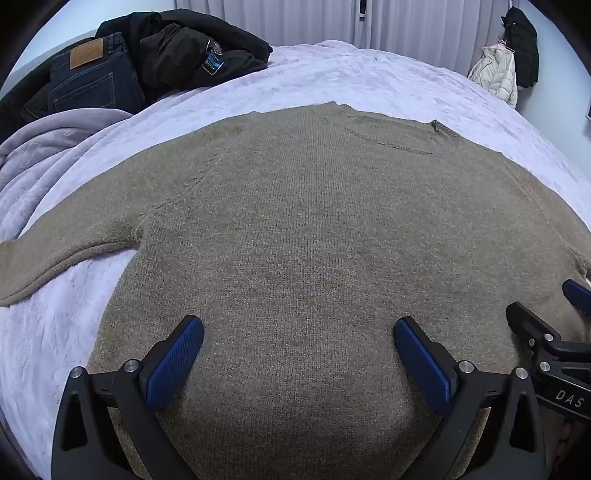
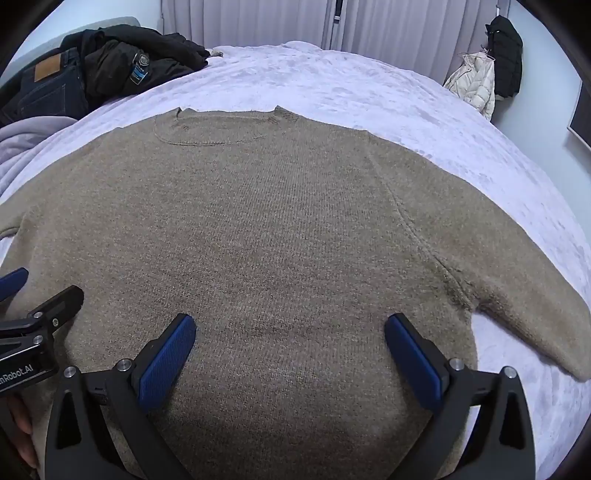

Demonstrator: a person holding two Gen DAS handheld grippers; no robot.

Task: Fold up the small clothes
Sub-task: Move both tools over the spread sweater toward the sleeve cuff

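A tan knit sweater (image 1: 303, 229) lies flat on the bed, collar at the far side, one sleeve (image 1: 55, 258) stretched left. It also fills the right wrist view (image 2: 280, 229), with the other sleeve (image 2: 535, 325) stretched right. My left gripper (image 1: 298, 332) is open and empty above the sweater's near hem, left of centre. My right gripper (image 2: 290, 328) is open and empty above the hem, right of centre. Each gripper shows at the edge of the other's view: the right one (image 1: 554, 325) and the left one (image 2: 33, 302).
A white fluffy bed cover (image 1: 369, 81) lies under the sweater. Dark jeans (image 1: 92, 81) and a black jacket (image 1: 192, 48) are piled at the far left, beside a lilac blanket (image 1: 48, 147). Coats (image 1: 509, 62) hang at the far right. Curtains (image 2: 258, 22) are behind.
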